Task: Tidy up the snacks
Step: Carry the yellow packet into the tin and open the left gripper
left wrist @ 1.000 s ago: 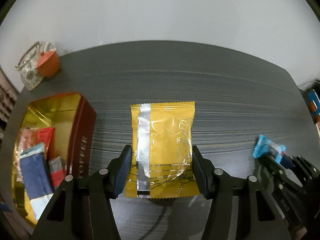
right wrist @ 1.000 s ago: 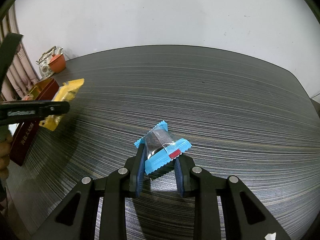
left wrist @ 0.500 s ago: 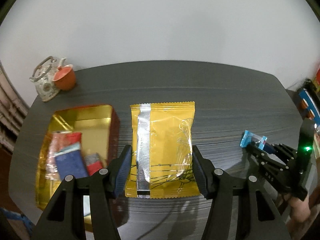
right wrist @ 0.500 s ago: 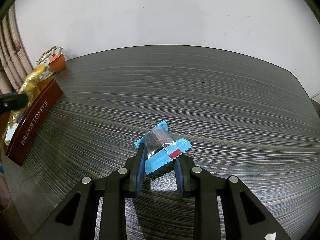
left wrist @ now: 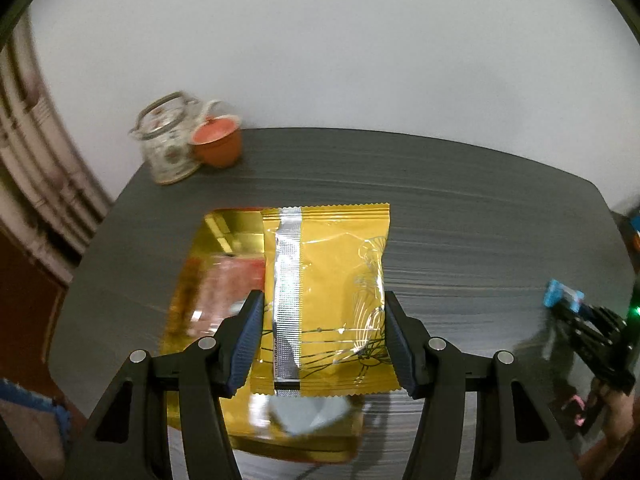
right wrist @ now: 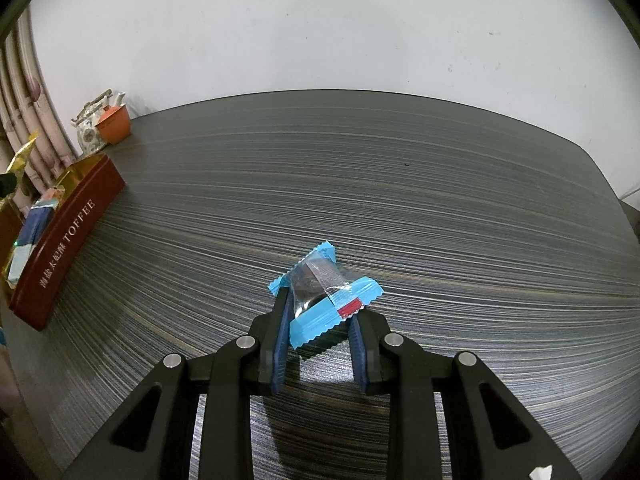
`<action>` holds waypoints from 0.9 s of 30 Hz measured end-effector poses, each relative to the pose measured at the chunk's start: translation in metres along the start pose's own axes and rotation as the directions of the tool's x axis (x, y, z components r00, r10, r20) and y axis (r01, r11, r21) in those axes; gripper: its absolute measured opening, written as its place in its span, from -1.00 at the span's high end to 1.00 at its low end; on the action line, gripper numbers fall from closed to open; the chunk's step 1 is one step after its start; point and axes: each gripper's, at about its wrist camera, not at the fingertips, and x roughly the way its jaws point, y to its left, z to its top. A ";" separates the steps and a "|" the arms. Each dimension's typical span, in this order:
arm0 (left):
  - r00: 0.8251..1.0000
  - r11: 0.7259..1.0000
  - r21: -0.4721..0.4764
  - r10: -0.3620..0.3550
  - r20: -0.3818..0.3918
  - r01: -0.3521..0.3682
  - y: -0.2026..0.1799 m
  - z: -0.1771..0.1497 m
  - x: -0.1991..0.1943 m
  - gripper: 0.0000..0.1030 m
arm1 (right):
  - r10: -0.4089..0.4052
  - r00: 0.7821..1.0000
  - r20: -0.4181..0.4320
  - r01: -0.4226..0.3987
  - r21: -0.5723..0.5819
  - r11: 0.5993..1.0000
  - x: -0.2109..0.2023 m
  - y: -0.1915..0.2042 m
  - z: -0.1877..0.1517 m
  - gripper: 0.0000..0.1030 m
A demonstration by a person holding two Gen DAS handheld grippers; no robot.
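Observation:
A large yellow snack packet (left wrist: 332,300) with a silver seam hangs in the air, and my left gripper (left wrist: 323,336) is shut on its two sides. It hovers over the open toffee tin (left wrist: 216,248), gold inside and dark red outside (right wrist: 68,240), which holds several wrapped snacks (right wrist: 34,224). In the right wrist view, my right gripper (right wrist: 320,320) is shut on a small blue-ended candy (right wrist: 324,288) with a clear middle, low over the table. The same candy (left wrist: 562,300) shows at the right edge of the left wrist view. A corner of the yellow packet (right wrist: 22,156) peeks in at that view's left edge.
A patterned teapot (left wrist: 168,144) and an orange cup (left wrist: 218,146) stand at the table's far left corner by the white wall. The dark striped tabletop (right wrist: 400,200) stretches wide between tin and candy. A hand (left wrist: 616,412) holds the right gripper's handle.
My left gripper has carried the yellow packet leftward and upward, from beside the tin to above it. The right gripper and its candy have stayed put.

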 end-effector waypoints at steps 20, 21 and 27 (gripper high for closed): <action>0.990 0.996 -0.033 0.084 -0.114 -0.088 0.067 -0.003 0.056 -0.13 | -0.020 1.000 -0.005 0.020 -0.015 1.000 0.003 0.007 0.002 0.53; 0.989 0.994 -0.033 0.095 -0.116 -0.099 0.068 -0.003 0.060 -0.13 | -0.019 1.000 -0.005 0.019 -0.014 1.000 0.004 0.007 0.002 0.53; 0.989 0.995 -0.038 0.087 -0.118 -0.092 0.067 -0.002 0.067 -0.13 | -0.017 1.000 -0.005 0.017 -0.012 1.000 0.004 0.007 0.002 0.53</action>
